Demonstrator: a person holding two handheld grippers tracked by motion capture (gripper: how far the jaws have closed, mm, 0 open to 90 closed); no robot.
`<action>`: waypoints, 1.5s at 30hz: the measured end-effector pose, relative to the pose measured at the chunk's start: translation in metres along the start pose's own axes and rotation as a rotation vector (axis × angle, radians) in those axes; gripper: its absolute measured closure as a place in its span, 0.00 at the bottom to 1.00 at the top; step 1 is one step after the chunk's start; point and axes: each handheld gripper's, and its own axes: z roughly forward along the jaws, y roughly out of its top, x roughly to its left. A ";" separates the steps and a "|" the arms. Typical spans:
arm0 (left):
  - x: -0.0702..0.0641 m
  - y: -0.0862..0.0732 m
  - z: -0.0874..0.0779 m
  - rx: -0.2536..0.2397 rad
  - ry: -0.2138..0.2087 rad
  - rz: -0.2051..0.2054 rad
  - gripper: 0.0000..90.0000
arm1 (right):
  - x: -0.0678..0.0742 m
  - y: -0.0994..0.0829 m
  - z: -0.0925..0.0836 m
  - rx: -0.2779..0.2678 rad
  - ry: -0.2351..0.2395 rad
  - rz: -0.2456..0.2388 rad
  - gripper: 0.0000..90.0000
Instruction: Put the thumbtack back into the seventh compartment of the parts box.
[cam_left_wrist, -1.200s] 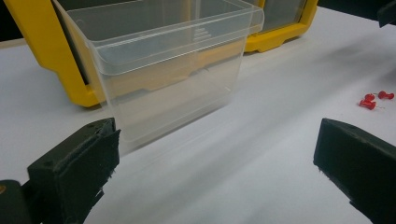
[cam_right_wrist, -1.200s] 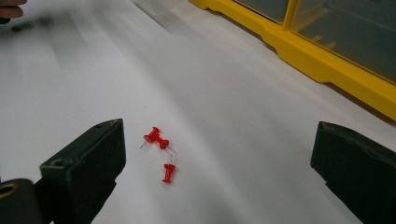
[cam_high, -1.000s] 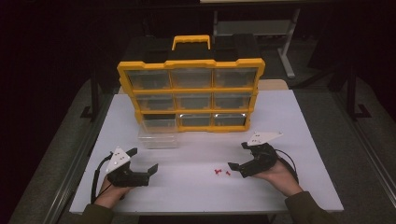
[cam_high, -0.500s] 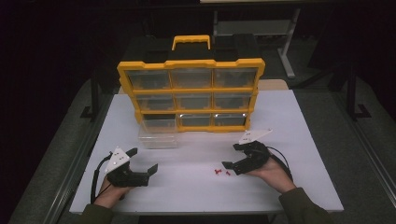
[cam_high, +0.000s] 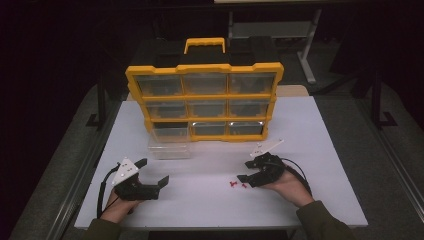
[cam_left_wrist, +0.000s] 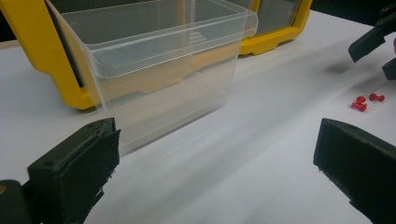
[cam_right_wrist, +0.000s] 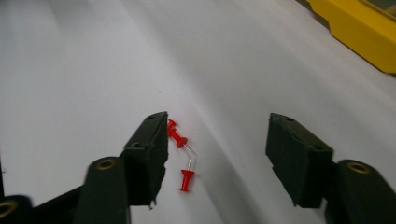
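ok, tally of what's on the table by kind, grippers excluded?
Yellow drawer organizer: 1
Clear plastic bin: 1
Red pushpins: 2
Total: 4

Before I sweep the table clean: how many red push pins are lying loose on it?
2. Both push pins lie together on the white table, just off the right gripper: one beside its jaw, the other just below. Others may be hidden.

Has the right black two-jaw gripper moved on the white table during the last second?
Yes. The right gripper moved left, toward the person, away from the yellow organizer, closing on the red pushpins.
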 end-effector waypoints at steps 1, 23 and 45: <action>0.000 0.000 0.000 0.002 0.000 0.002 0.00 | 0.001 0.000 0.000 0.004 0.001 -0.003 0.47; 0.000 0.000 0.000 0.006 -0.005 0.015 0.00 | 0.008 -0.004 0.010 0.100 0.029 -0.028 0.67; 0.000 0.000 0.000 0.009 -0.010 0.024 0.00 | 0.006 -0.005 0.017 0.154 0.048 -0.051 0.86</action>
